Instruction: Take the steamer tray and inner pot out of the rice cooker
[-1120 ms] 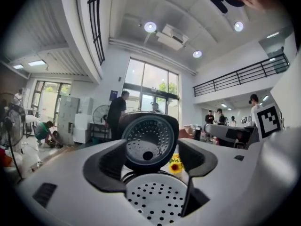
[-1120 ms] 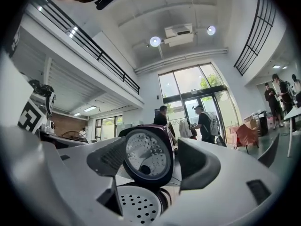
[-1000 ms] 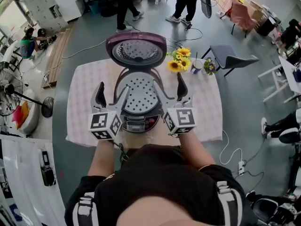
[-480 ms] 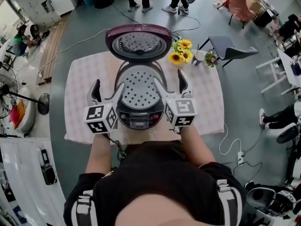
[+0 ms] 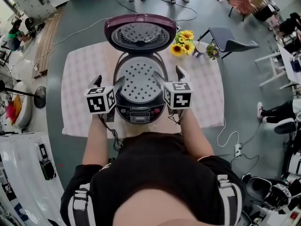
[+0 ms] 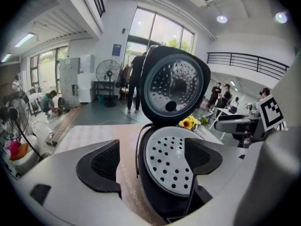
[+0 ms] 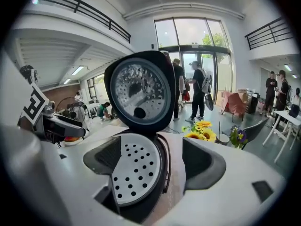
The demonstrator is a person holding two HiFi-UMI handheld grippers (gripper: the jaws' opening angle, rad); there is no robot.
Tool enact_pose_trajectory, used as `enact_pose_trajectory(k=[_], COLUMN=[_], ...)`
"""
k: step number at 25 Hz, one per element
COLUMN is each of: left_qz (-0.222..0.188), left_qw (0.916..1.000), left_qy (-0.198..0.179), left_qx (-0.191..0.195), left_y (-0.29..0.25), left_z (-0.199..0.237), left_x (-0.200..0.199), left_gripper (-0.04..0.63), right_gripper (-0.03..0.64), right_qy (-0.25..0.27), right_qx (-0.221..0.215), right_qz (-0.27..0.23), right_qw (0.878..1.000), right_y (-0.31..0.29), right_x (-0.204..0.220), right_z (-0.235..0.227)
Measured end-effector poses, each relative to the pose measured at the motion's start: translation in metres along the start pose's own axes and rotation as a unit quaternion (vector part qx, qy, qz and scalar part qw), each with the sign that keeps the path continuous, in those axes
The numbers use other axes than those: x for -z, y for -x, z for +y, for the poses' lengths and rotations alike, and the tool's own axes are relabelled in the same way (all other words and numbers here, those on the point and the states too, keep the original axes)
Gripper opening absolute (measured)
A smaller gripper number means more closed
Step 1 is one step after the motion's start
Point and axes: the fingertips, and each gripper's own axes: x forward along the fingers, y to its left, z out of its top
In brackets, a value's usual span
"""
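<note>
A dark rice cooker (image 5: 139, 111) stands on the table with its lid (image 5: 140, 32) swung up at the back. A white perforated steamer tray (image 5: 140, 84) fills its mouth and hides the inner pot. My left gripper (image 5: 108, 83) is open at the cooker's left side, one finger over the rim and one outside it. On the right side my right gripper (image 5: 170, 78) stands open the same way. In the left gripper view the tray (image 6: 171, 161) lies between the open gripper (image 6: 153, 161) pads. The right gripper view shows the tray (image 7: 134, 173) by the open gripper (image 7: 155, 159).
A pale checked cloth (image 5: 80, 79) covers the small table. Sunflowers (image 5: 182, 42), a cup (image 5: 200, 48) and a small posy stand at the back right, close to the lid. Cables trail over the floor, a grey chair (image 5: 228, 36) is to the right, and people stand further back.
Both grippers have moved forward along the cooker's sides, so their marker cubes now sit beside its front. Both stay open. The tray has not moved.
</note>
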Motion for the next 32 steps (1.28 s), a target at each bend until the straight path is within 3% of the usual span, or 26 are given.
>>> enact_pose_trajectory(k=[14, 26, 32], left_qz=[0.13, 0.189, 0.215], left_qw=[0.991, 0.9816, 0.9748], left_qy=[-0.016, -0.022, -0.058], left_qx=[0.026, 0.011, -0.012], left_y=[-0.065, -0.102, -0.109], left_z=[0.018, 0.03, 0.034], left_x=[0.04, 0.071, 0.074], left_gripper=[0.41, 0.405, 0.403], right_gripper=[0.382, 0.379, 0.376], right_qy=[-0.001, 0.009, 0.025], right_qx=[-0.006, 0.012, 0.013], right_qz=[0.151, 0.232, 0.237], right_qw=[0.989, 0.972, 0.971], right_y=[-0.06, -0.09, -0.095], right_x=[0.065, 0.114, 0.105], right_z=[-0.007, -0.025, -0.031])
